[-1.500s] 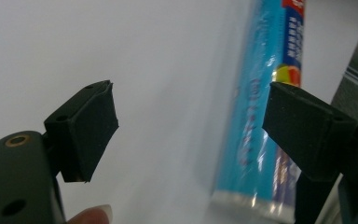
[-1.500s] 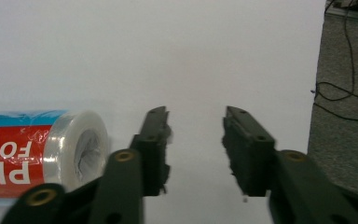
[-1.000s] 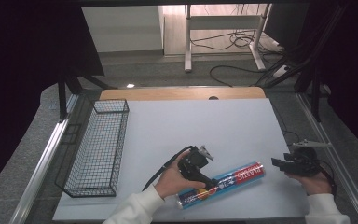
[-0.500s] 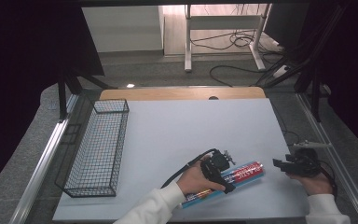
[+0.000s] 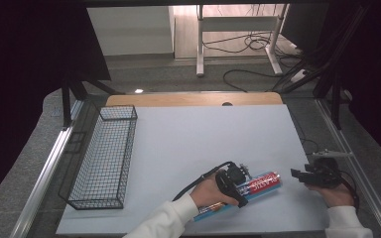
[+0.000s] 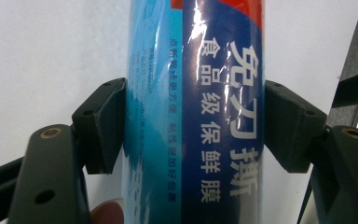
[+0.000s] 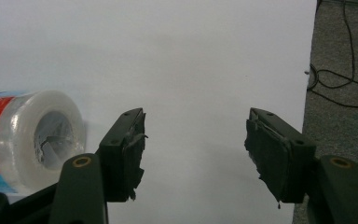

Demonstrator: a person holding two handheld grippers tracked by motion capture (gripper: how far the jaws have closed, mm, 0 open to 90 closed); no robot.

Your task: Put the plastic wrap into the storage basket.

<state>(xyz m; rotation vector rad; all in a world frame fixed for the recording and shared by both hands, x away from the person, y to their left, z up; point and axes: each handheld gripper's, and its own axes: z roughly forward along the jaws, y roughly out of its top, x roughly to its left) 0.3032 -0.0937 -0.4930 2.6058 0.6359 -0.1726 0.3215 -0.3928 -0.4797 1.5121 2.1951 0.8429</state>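
My left hand-held gripper [image 5: 239,184] has just been closing, and now its two pads press on both sides of the roll of cling film [image 5: 258,186], which lies on the white desk [image 5: 203,144] at about 5 o'clock, near my edge. In the left gripper view the roll [image 6: 196,112] stands between the jaws and both pads touch the shiny wrapper. My right hand-held gripper [image 5: 302,174] rests at about 4 o'clock, just beside the end of the roll, with its jaws wide apart and nothing between them. In the right gripper view I see the open end of the roll [image 7: 46,140], with the hollow core inside, at 9 o'clock from the jaws.

I judge the roll to be light and rather stiff, because it is wound on a tube, so it should not bend under the grip. However, the wrapper is smooth and glossy, and I think it can slip or turn between the pads. The grip seems to be near the middle of its length, which is good for balance. The wire basket [image 5: 104,158] stands at 9 o'clock, well apart from the roll.
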